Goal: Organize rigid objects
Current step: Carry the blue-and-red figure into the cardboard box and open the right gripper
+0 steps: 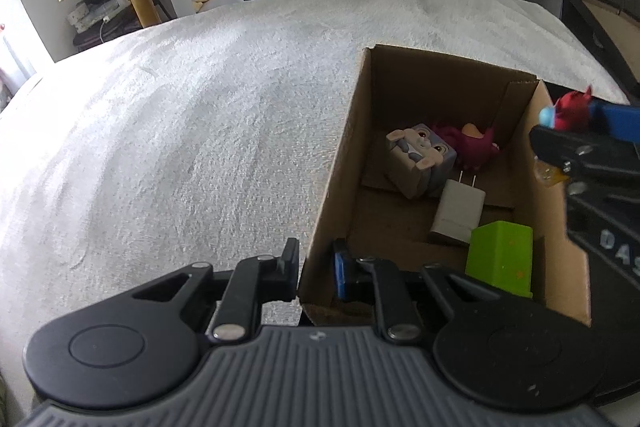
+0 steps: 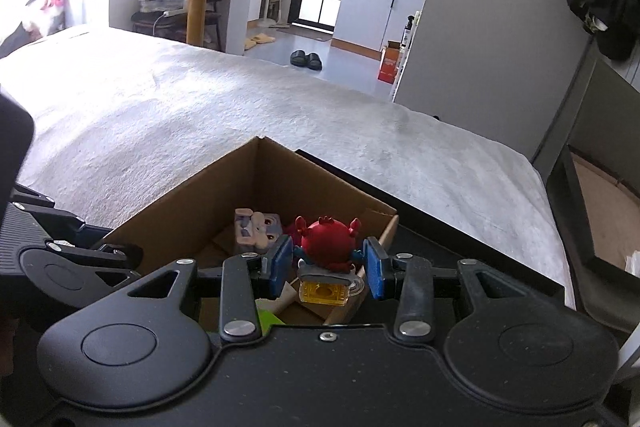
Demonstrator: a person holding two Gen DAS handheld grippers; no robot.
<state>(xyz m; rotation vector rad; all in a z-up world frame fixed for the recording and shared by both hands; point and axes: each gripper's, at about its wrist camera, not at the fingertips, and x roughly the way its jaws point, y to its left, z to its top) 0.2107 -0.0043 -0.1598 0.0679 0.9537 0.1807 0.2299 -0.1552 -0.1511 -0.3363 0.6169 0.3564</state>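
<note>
Left wrist view: left gripper [image 1: 316, 273] pinches the near wall of the cardboard box [image 1: 340, 163], jaws nearly closed, apparently steadying it on the bed. Right gripper [image 2: 327, 265] carries a red toy figure [image 2: 329, 242] over the box's right rim, probably to join the charger [image 1: 458, 213] and green block [image 1: 502, 259].

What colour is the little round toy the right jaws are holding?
Red, on a clear yellow base; the round toy shows best in the right wrist view.
</note>
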